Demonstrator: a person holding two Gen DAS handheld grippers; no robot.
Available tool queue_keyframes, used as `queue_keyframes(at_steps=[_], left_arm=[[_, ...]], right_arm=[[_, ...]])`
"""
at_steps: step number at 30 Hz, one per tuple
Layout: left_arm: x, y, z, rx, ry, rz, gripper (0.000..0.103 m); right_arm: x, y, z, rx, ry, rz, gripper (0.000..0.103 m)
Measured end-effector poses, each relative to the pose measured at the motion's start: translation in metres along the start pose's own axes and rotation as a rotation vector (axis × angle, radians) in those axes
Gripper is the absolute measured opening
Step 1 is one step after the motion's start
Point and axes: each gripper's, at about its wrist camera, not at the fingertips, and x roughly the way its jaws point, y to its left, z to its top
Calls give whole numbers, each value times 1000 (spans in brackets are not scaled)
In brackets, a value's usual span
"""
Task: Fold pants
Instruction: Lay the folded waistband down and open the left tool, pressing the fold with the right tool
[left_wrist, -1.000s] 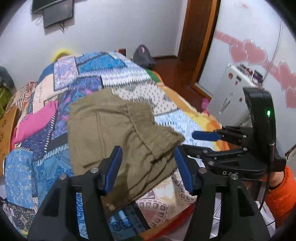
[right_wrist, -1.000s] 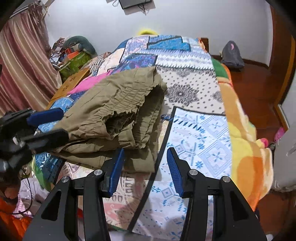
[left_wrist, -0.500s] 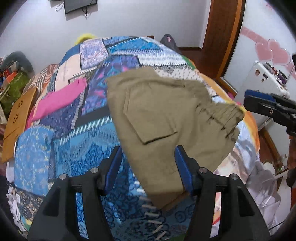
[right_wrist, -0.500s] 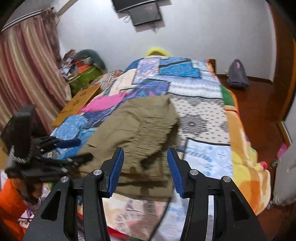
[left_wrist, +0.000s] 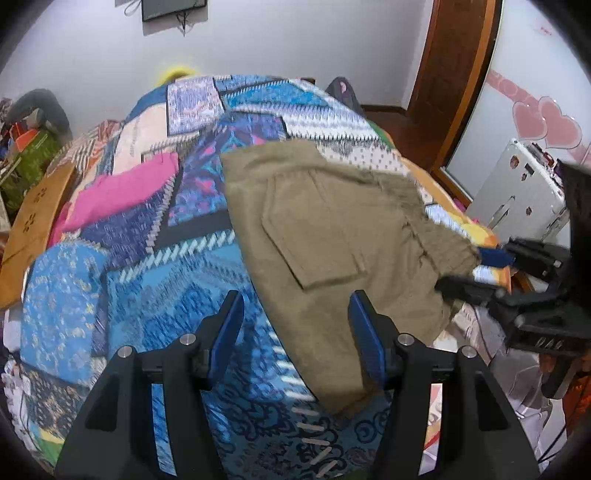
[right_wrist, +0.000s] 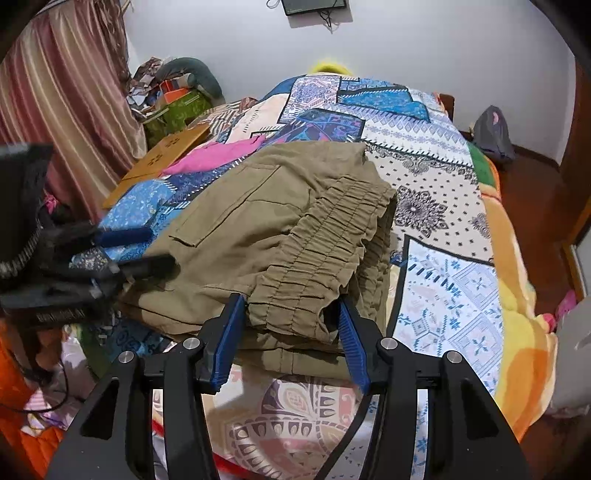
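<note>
Blue-padded jaws of both the left gripper (left_wrist: 295, 328) and the right gripper (right_wrist: 291, 332) stand half open, gripping nothing, over soft, limp olive pants (right_wrist: 280, 229) folded on the quilt (right_wrist: 443, 280), best pinched at the thick elastic waistband (right_wrist: 325, 251).

Even, soft indoor light fills both views — no glare, only faint shadows on the white wall (right_wrist: 424, 48). Fisheye bending bows the door frame (left_wrist: 458, 85) at two o'clock, and dark vignette closes every corner. The left wrist view is smeared with motion blur, worst on the quilt (left_wrist: 177, 295) at seven o'clock; the right wrist view stays sharper.
</note>
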Motion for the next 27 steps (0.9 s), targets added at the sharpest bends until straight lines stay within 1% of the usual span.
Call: queue_keyframes(at_steps=[4,7,9,11,12,15,17,18,21,23,27], left_arm=[[-4,6,25,52,-33,56,60],[3,13,47,76,-45,52,60],[16,21,62,63,-26,52,60],[35,27,72,52,7,29,60],[48,28,76,57,31,31,60],[79,21,74,123,76,78,60],[97,17,69,163,102,81,60],[104,15,67,176,104,82,61],[108,13,68,200,98,87,62],[108,14,69,197,102,84,62],[105,27,62,134,116,40,62]], right_arm=[[2,-4,-2,23,0,24,47],[4,-8,-1,31,1,26,47],[5,-12,1,38,4,26,47],[7,-16,3,42,10,26,47],[8,-19,4,44,13,25,47],[14,-30,9,52,29,23,47],[18,-38,11,57,38,26,47],[22,-42,13,60,44,27,48],[33,-54,18,65,62,31,54],[39,-60,22,63,70,38,55],[50,-66,30,7,68,7,55]])
